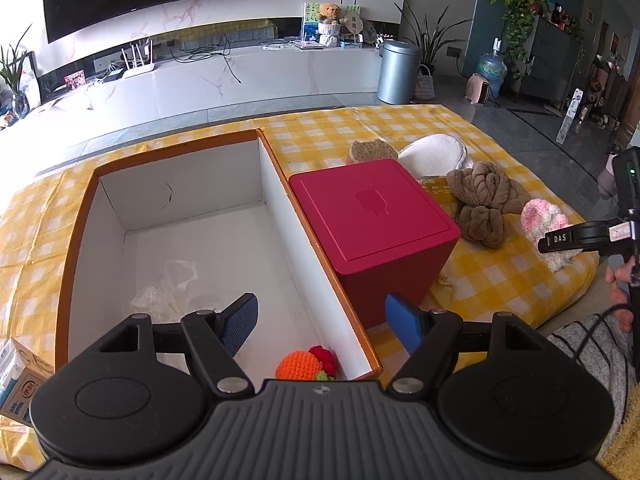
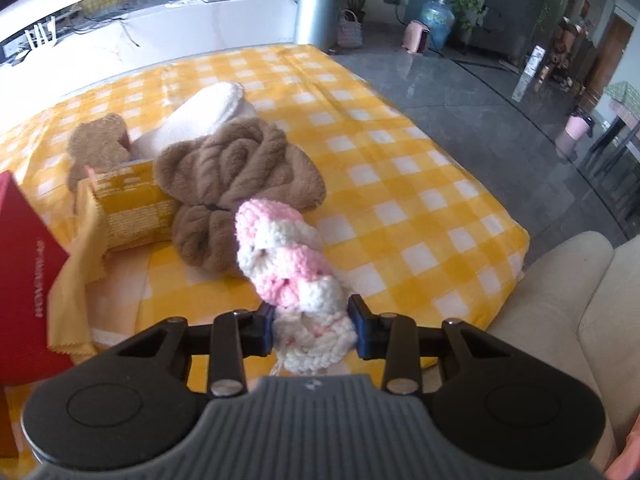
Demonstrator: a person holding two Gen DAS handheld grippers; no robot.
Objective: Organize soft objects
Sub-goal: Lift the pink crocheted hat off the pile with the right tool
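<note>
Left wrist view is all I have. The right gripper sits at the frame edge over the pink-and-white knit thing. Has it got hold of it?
Observer: Yes. The right gripper is shut on the pink-and-white knit piece, gripping its near end.
Operator: Is the rest of it off the cloth?
Observer: Can't tell; its far end overlaps the brown plush towel from this angle.
Operator: Something yellow shows behind the red box. What is it?
Observer: A yellow carton lying on its side beside the red box, with a thin yellow cloth draped in front of it.
</note>
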